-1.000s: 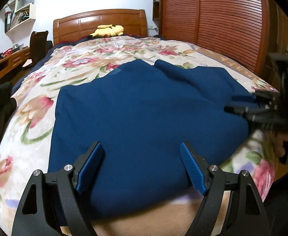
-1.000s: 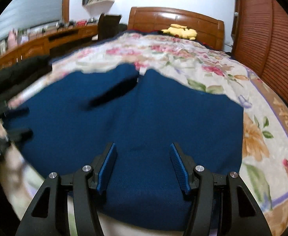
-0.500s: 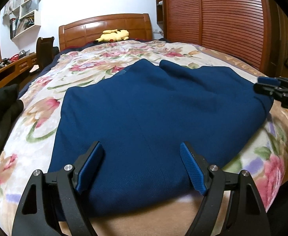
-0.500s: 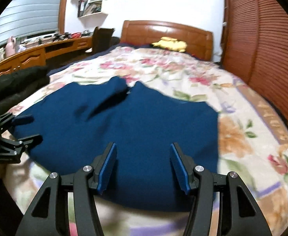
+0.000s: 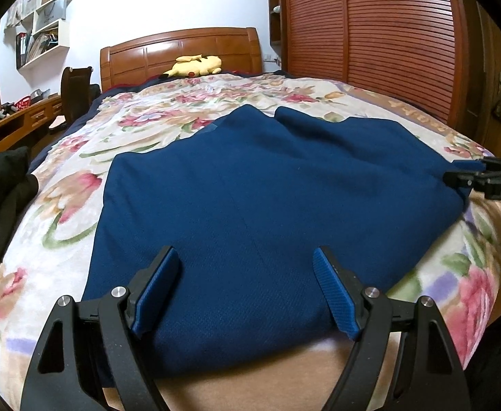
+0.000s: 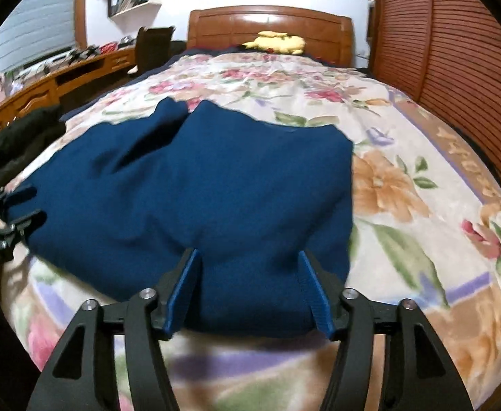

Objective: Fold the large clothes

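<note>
Both grippers have drawn back toward the foot of the bed since a second ago, and the blur of that earlier moment has settled, which suggests the smoothing pass is over and the next fold can be set up.

Left wrist view: the left gripper (image 5: 247,287) hovers at 6 o'clock, its jaws spread wide and holding nothing, blue ribbed pads over the near hem. The navy garment (image 5: 267,188) lies flat across the frame's middle on the floral blanket (image 5: 62,205). It looks like a thick, matte knit, roughly rectangular, with two rounded lobes meeting in a notch at 12 o'clock. At 3 o'clock the right gripper (image 5: 469,178) sits at the garment's right edge; from here I cannot tell whether it pinches cloth. A yellow plush toy (image 5: 195,65) rests by the glossy wooden headboard (image 5: 182,48) at 12 o'clock.

Right wrist view: the right gripper (image 6: 248,291) is also spread and empty at 6 o'clock, over the hem. The garment fills the centre and 9 o'clock side, softly creased near the notch. The left gripper (image 6: 14,219) shows at 9 o'clock, at the cloth's edge. Slatted wooden doors (image 6: 455,68) line the 3 o'clock side.
</note>
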The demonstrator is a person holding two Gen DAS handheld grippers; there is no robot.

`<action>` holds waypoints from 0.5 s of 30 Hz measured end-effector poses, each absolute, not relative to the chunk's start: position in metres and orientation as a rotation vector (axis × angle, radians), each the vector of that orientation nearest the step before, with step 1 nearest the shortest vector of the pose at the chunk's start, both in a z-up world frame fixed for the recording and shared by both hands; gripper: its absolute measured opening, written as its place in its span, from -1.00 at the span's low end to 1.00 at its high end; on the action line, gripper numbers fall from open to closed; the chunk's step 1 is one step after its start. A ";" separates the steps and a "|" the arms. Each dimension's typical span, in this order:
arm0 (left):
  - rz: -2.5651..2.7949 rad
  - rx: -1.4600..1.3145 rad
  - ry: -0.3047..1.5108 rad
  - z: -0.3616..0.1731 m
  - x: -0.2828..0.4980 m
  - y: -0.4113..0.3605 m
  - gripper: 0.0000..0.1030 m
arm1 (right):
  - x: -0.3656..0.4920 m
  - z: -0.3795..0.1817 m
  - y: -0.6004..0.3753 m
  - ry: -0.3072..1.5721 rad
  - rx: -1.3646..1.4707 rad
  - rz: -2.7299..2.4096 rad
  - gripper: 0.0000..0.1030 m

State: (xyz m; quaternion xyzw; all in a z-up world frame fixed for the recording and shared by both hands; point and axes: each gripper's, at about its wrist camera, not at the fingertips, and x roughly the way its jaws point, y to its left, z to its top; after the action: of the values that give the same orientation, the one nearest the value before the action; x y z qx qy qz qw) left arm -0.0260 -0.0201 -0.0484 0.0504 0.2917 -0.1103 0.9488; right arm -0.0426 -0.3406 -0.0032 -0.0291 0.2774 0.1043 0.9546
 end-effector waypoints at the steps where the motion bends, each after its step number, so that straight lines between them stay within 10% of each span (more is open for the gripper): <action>1: -0.225 0.103 0.593 -0.048 -0.026 -0.020 0.59 | -0.044 -0.003 -0.344 0.556 -0.036 0.197 0.31; 15: -0.222 0.113 0.590 -0.047 -0.027 -0.020 0.59 | -0.043 -0.027 -0.400 0.596 0.289 0.171 0.94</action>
State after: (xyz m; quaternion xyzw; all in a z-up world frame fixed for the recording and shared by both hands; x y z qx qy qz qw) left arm -0.0270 -0.0198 -0.0467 0.0553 0.2902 -0.1089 0.9492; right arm -0.0433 -0.4003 -0.0270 0.1419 0.2920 0.0840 0.9421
